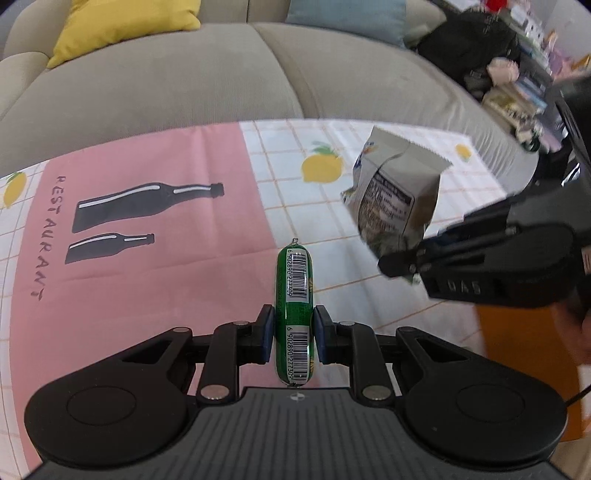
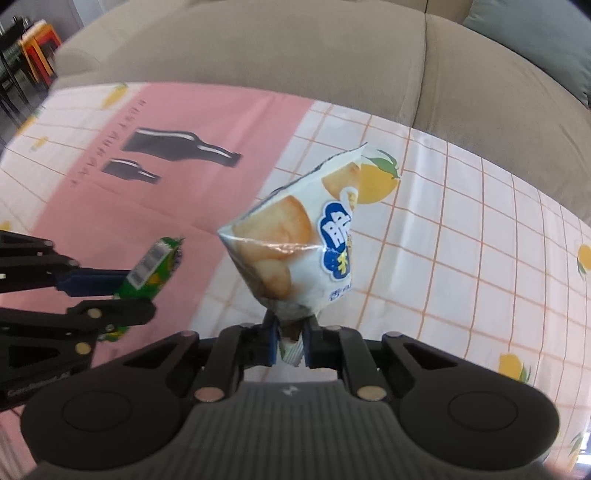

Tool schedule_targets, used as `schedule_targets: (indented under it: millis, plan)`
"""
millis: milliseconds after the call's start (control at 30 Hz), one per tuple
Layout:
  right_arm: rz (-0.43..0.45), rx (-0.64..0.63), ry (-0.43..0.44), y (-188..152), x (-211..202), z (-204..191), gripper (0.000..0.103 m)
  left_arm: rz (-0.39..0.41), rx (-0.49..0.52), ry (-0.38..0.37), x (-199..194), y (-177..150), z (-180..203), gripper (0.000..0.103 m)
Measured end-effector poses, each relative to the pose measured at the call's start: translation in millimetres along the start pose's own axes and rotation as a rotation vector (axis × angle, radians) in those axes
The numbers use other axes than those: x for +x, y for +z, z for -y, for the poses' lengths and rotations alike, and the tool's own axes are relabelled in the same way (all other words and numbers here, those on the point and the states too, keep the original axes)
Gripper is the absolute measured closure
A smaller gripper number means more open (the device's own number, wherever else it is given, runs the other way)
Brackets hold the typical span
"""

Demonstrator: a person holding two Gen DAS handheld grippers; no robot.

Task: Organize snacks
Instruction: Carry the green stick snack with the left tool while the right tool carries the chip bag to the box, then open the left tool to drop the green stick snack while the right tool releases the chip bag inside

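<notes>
- The green sausage stick [image 1: 294, 314] sits at lower centre of the left wrist view, pinched at its middle by the left gripper [image 1: 294, 328]; the jaws are closed snugly on it, and it points straight ahead along the fingers, so both barcoded ends stay free.
- The white snack bag [image 2: 306, 236] fills the centre of the right wrist view. The right gripper [image 2: 291, 341] has its jaws nearly together on the bag's crimped lower seam, a flat edge that likely gives a firm hold without crushing the contents.
- Both snacks hang clear above the bench, not touching it; held by one end, the bag flares upward and tilts.
- In the left wrist view the bag [image 1: 399, 199] appears at right of centre, near the sausage but apart from it, so the two loads do not collide.
- Beneath them lies the tablecloth [image 1: 147, 280], pink with bottle prints at left, lemon-checked at right.
- Beyond, across the top of both frames, is the beige sofa [image 1: 184, 81] with a yellow cushion [image 1: 122, 26] at upper left.
- No container shows, so where the snacks go cannot be told.
</notes>
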State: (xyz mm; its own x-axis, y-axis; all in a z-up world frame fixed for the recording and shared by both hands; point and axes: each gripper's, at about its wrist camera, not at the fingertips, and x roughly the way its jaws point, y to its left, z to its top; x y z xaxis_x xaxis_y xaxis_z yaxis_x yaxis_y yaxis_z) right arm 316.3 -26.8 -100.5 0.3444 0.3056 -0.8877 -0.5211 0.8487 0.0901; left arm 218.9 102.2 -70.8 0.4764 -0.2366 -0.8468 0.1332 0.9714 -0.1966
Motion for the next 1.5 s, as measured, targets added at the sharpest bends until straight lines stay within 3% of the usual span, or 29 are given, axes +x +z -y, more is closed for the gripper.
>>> schedule_targets:
  millis: [300, 433, 733, 967, 1100, 1333, 1500]
  plan:
    - [0.117, 0.039, 0.089, -58.4, -88.6, -11.2, 0.095, 0.086, -0.037, -0.05, -64.9, -16.8, 31.7, 0.079]
    - [0.143, 0.065, 0.106, -88.3, -129.7, -9.4, 0.095, 0.124, -0.032, -0.114, -95.6, -21.6, 54.9, 0.079]
    - [0.213, 0.154, 0.056, -166.2, -227.1, 24.3, 0.095, 0.171, 0.045, -0.251, -134.2, -20.4, 130.2, 0.079]
    - [0.169, 0.26, -0.086, -218.7, -265.1, 72.3, 0.095, 0.151, 0.161, -0.303, -122.9, -13.5, 203.9, 0.079]
    - [0.087, 0.322, -0.152, -243.2, -269.8, 101.3, 0.095, 0.099, 0.206, -0.343, -104.5, -15.7, 239.4, 0.079]
    - [-0.07, 0.388, -0.236, -268.9, -242.6, 152.1, 0.095, -0.026, 0.258, -0.361, -45.9, -21.8, 288.6, 0.079]
    - [-0.148, 0.478, -0.23, -267.5, -215.0, 182.5, 0.095, -0.117, 0.255, -0.342, -0.3, -29.2, 303.6, 0.079]
